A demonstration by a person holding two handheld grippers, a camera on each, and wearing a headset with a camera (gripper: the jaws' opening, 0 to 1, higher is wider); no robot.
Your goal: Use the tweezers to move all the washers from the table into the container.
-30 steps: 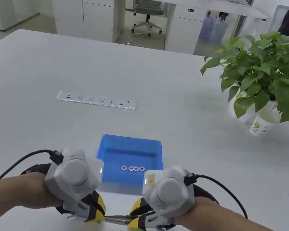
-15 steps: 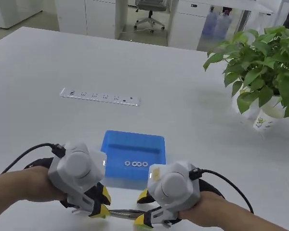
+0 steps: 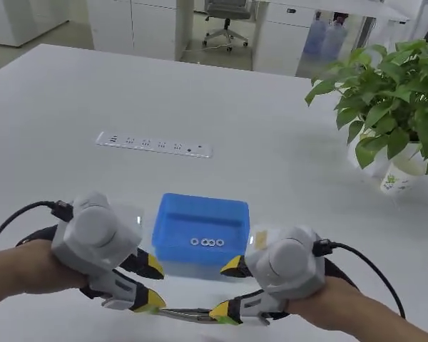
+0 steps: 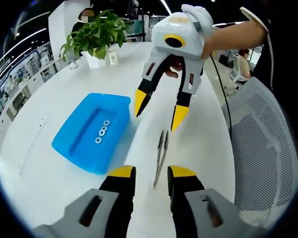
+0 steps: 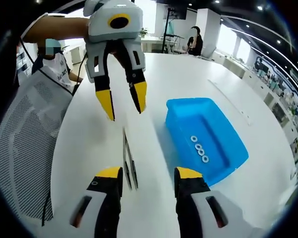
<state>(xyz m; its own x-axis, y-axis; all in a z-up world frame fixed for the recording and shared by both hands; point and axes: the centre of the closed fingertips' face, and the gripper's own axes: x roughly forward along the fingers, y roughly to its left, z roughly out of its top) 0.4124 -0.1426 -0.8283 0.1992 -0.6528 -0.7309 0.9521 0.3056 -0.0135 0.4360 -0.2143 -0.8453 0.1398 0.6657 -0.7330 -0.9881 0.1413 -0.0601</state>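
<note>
Both pairs of jaws stand spread and grip nothing. The left gripper (image 3: pixel 151 285) and the right gripper (image 3: pixel 227 289) face each other tip to tip over the near edge of the table (image 3: pixel 271 164). The tweezers (image 3: pixel 185 312) lie flat on the surface between them. In each gripper view one end of the tweezers reaches in between that gripper's own yellow tips. Whether any tip touches the metal cannot be told.

Just beyond the tweezers, toward the table's middle, sits the blue container (image 3: pixel 165 228). Four washers (image 3: pixel 207 242) lie in a row on its floor. From this the transfer appears well advanced, and the step in hand appears to concern the tweezers rather than a washer.

Hazards, as judged:
- **Skidding:** the tweezers are thin and lie flat, so a jaw closing from above may skid them sideways instead of lifting them.
- **Falling off:** they lie close to the near edge, so a push toward the person could send them off the table.
- **Collision:** the two grippers are near each other, so closing in from both ends may knock their tips together.
- **Displaced container:** a tip swung wide could nudge the container's near wall.

Farther out, a white power strip (image 3: pixel 153 145) lies toward the far edge, and a potted plant (image 3: pixel 392 92) stands near the right edge. The pot (image 3: pixel 399 178) carries a small green print, too small to read. No other writing is legible.
</note>
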